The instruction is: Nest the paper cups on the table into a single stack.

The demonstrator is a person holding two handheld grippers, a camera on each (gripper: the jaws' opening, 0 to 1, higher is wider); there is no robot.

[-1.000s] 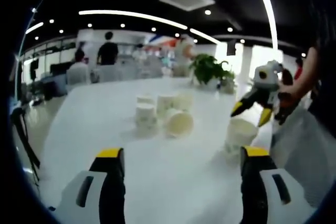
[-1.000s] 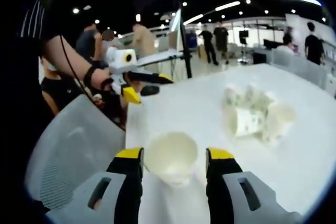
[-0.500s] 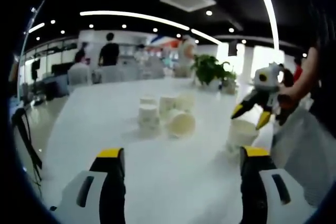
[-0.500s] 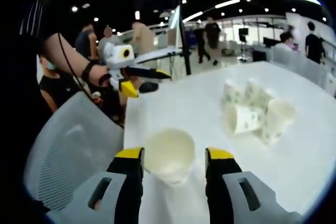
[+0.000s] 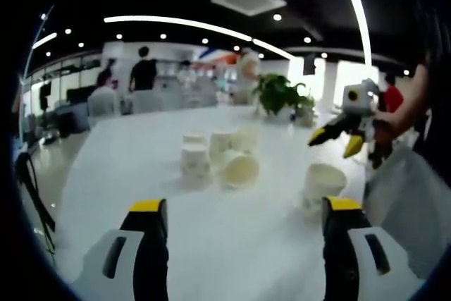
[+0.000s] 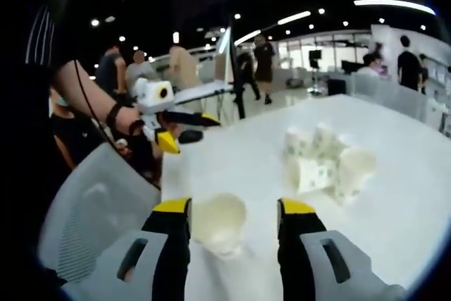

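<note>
Several white paper cups cluster mid-table, one of them lying on its side. A lone upright cup stands near the table's right edge. My left gripper hovers open over the near table with nothing between its jaws. My right gripper, held in a hand, hangs above the lone cup and apart from it. In the right gripper view that cup sits below and just beyond my open right gripper. The cluster lies further right, and the left gripper shows at the left.
The white table runs far back. A pale mesh chair stands at the table's edge beside the lone cup. A potted plant sits at the far end. People stand and sit in the background.
My right gripper has risen away from the lone cup, which now looks smaller and lower between its jaws. The left gripper has barely moved.
</note>
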